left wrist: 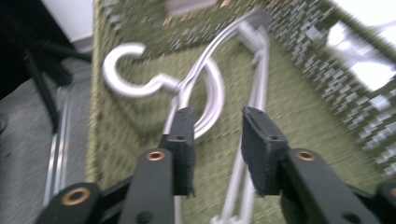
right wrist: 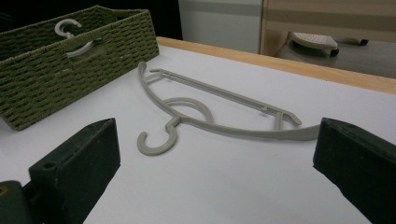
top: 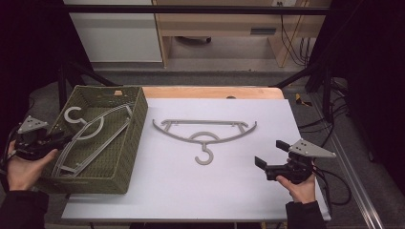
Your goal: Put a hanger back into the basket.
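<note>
Left hand-held gripper point(left wrist: 217, 140) parted, empty; basket point(top: 138, 119) hanger point(left wrist: 205, 93) lengthwise, hook point(left wrist: 126, 70) far-left.

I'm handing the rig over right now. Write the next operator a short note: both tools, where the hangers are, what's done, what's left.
Left tool: at the near left side of the green woven basket, jaws apart, nothing between them.
Right tool: open, empty, above the white table at near right, pointed toward the loose hanger.
Hanger in basket: lies inside, hook toward the far left corner.
Hanger on table: lies flat at mid-table, hook toward the person.
Done: one hanger is in the basket.
Left: probably pick up the table hanger with the right tool and put it in the basket too.
</note>
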`<state>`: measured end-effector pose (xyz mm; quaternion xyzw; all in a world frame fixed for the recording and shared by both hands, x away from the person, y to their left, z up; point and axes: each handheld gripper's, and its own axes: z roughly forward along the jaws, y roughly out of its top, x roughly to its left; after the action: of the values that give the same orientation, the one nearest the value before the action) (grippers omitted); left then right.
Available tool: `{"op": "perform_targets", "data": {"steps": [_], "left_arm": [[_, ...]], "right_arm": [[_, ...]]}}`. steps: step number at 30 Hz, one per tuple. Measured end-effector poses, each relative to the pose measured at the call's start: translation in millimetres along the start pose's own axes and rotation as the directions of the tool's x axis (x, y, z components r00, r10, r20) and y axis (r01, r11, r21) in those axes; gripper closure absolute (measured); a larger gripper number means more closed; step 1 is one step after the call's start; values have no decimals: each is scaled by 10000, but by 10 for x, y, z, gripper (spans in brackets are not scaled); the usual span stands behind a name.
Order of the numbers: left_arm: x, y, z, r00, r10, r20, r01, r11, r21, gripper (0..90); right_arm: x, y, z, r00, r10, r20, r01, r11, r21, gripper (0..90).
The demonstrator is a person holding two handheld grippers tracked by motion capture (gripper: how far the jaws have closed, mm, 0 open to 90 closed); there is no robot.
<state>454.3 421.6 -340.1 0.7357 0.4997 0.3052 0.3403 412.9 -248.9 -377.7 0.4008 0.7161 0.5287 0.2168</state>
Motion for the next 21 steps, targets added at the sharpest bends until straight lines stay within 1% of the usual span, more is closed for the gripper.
{"op": "perform_targets", "data": {"steps": [1,3,7,9,12,14,15,16,17,18,19,21], "left_arm": [[-49,16,-16,9998,-124,135,128,9995,-284,602],[-145,47,-55,9993,-54,371,81,9974,-710,548],[-359,94,-102,9967,6,810,117,9884,-1515,461],[-463,112,-107,9949,64,1005,117,9839,-1783,408],[-614,130,-103,9885,-3,1515,348,9738,-2249,354],[-719,143,-97,9855,43,1698,389,9674,-2502,318],[-798,151,-92,9830,100,1832,399,9629,-2668,293],[-837,154,-91,9815,120,1912,417,9607,-2745,261],[-893,155,-86,9791,102,2029,492,9571,-2856,250],[-949,156,-79,9768,172,2135,462,9564,-2884,226],[-1028,157,-60,9748,217,2219,443,9566,-2880,204],[-1150,155,-26,9720,317,2327,367,9581,-2841,163]], "right_arm": [[0,1,-3,10000,19,-32,-19,10000,-9,9],[1,2,-3,10000,28,-12,-28,10000,-29,9],[-1,2,1,10000,17,-29,-18,10000,-19,9],[-5,0,1,10000,-37,-49,37,10000,11,9],[-4,3,5,10000,22,-23,-22,10000,-8,9],[-6,4,3,10000,18,-13,-18,10000,-2,9],[-7,4,2,10000,33,-16,-33,10000,-13,9],[-8,3,3,10000,38,-6,-38,10000,-16,9],[-7,3,5,10000,32,-5,-32,10000,-6,9],[-3,1,7,10000,42,-20,-42,10000,5,9],[-9,-3,10,10000,-84,-20,84,9999,75,9],[-7,-7,25,9999,-105,-61,105,9999,113,10]]}}
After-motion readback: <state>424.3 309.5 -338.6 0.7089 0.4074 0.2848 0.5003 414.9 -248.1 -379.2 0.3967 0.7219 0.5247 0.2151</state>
